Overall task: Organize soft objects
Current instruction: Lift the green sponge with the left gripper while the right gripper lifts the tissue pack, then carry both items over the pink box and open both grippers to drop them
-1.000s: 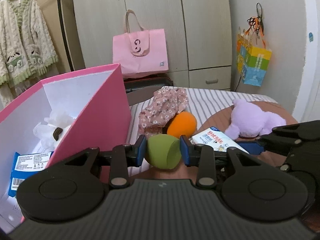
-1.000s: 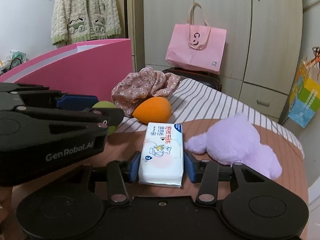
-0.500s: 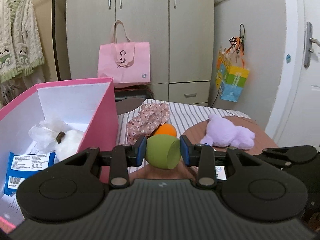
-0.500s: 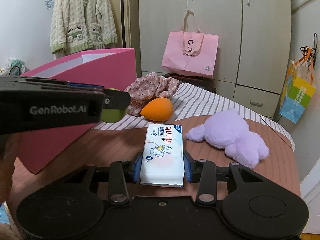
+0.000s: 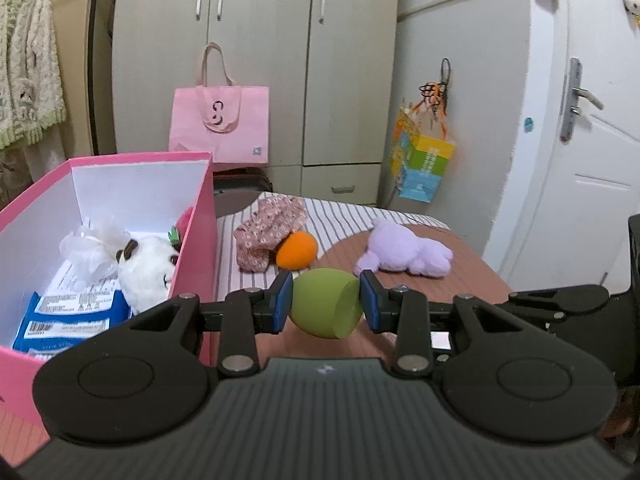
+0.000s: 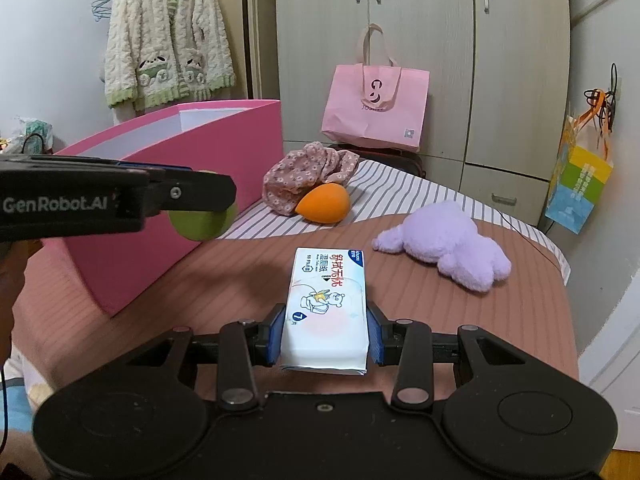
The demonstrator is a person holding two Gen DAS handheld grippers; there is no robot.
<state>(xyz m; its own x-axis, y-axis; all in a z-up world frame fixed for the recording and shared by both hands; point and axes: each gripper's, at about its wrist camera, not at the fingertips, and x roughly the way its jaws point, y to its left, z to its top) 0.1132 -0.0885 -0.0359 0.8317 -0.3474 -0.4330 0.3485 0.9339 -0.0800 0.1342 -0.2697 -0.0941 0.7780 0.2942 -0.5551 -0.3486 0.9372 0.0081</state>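
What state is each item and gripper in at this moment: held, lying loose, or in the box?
Left gripper: shut on the green sponge.
Green sponge: held, lifted beside the pink box.
Right gripper: shut on the tissue pack.
Tissue pack: held.
Pink box: open, partly filled.
White plush: in the box.
Orange sponge: loose on the bed.
Purple plush: loose on the bed.
Floral cloth: crumpled, loose.
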